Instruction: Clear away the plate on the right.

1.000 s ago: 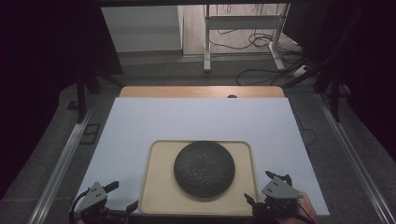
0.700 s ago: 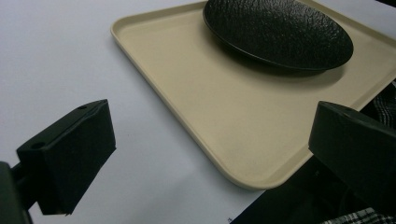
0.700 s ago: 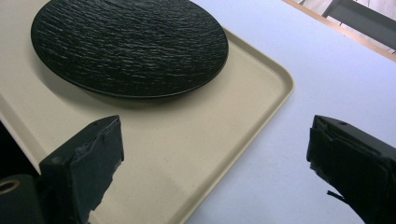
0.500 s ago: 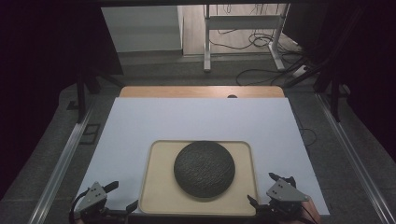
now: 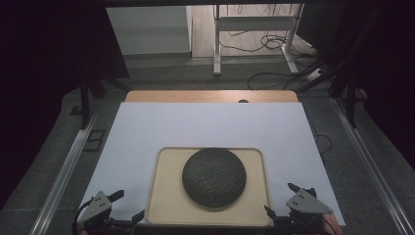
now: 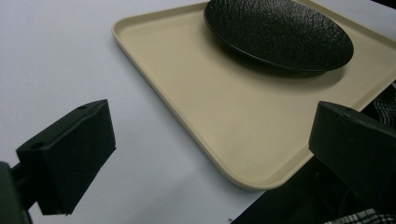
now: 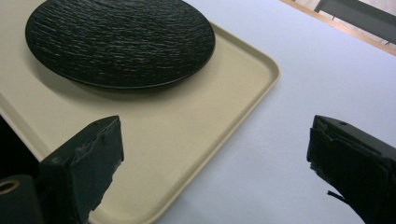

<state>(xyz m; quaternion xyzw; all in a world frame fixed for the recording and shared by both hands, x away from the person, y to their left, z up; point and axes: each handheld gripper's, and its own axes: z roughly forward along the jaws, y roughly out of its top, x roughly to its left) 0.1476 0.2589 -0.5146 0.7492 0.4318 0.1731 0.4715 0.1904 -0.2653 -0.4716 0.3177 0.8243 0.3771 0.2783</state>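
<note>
Since a second ago the right gripper (image 5: 289, 199) has slid a little toward the near right corner of the table, while the left gripper (image 5: 123, 207) has hardly shifted. In the high view both sit at the near edge with jaws spread, flanking the beige tray (image 5: 166, 196) that carries the black textured plate (image 5: 214, 177) at its middle; the white table sheet (image 5: 205, 125) lies bare beyond it. This looks like the approach before gripping the tray's near corners. In the left gripper view the left gripper (image 6: 210, 154) gapes around the tray's (image 6: 224, 130) near left corner, not touching it. In the right gripper view the right gripper (image 7: 215, 163) straddles the tray's (image 7: 201, 140) right rim. Next, each must close on the thin raised lip, keeping clear of the plate.
</note>
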